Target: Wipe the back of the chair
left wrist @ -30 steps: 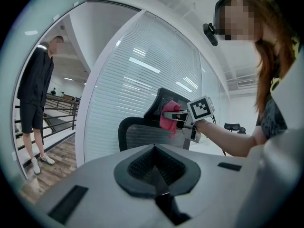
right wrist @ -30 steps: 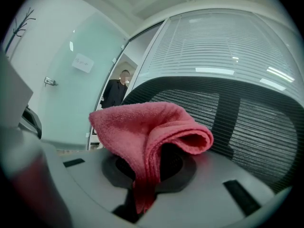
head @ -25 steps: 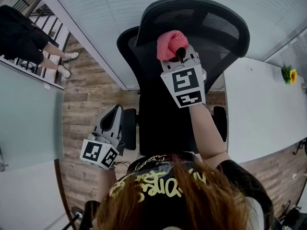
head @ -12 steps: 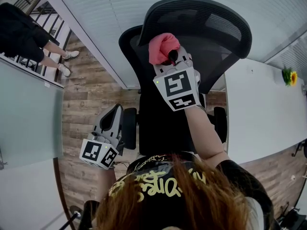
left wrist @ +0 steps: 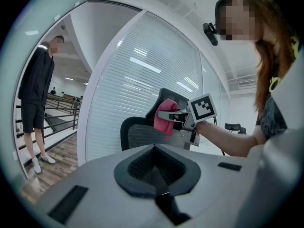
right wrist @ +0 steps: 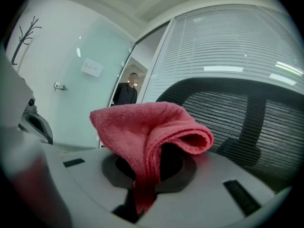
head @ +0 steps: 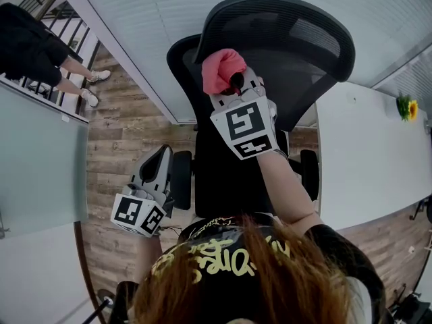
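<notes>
The right gripper point(head: 233, 81) is clenched on a bunched pink cloth point(head: 221, 69) at the upper left edge of the office chair's mesh backrest point(head: 304, 46). The left gripper point(head: 162, 155), jaws together and empty, hangs lower, left of the backrest.

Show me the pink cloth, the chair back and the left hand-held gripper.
pink cloth point(head: 221, 69): head view, on its bunched top.
chair back point(head: 297, 36): head view, on the mesh panel.
left hand-held gripper point(head: 161, 155): head view, at its jaw tips.
</notes>
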Demonstrator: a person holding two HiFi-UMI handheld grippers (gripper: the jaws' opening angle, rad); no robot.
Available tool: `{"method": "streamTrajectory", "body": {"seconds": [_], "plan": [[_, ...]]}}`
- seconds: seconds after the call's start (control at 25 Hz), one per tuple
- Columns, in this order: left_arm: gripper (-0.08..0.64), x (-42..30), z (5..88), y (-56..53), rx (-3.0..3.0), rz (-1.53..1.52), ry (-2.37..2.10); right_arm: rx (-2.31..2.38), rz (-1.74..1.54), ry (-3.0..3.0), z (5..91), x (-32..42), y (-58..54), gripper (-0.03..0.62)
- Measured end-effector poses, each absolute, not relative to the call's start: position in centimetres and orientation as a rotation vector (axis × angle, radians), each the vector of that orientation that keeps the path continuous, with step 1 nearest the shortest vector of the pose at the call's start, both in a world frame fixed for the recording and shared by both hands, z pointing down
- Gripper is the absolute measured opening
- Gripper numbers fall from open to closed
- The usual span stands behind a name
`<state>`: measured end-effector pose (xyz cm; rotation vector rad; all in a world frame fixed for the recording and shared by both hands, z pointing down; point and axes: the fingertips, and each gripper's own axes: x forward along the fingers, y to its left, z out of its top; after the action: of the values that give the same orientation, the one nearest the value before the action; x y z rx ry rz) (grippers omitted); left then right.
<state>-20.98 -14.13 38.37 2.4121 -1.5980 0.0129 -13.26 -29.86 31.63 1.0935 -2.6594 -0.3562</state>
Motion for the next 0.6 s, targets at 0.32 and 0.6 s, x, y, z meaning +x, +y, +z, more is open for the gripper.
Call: {"method": "streamTrajectory", "body": {"seconds": [0.32,0.6], "plan": [[-0.008,-20.9,38.6,-14.5,2.411,0.019,-1.591,1.054,-0.361,-2.751,30.8,-12.0,-27.5,0.064],[-0.008,-19.8,38.6,-15.6,2.437,0.012,-1.554,1.126,-0.358,-2.606,34.5,-4.3,-25.9,0.064]]}}
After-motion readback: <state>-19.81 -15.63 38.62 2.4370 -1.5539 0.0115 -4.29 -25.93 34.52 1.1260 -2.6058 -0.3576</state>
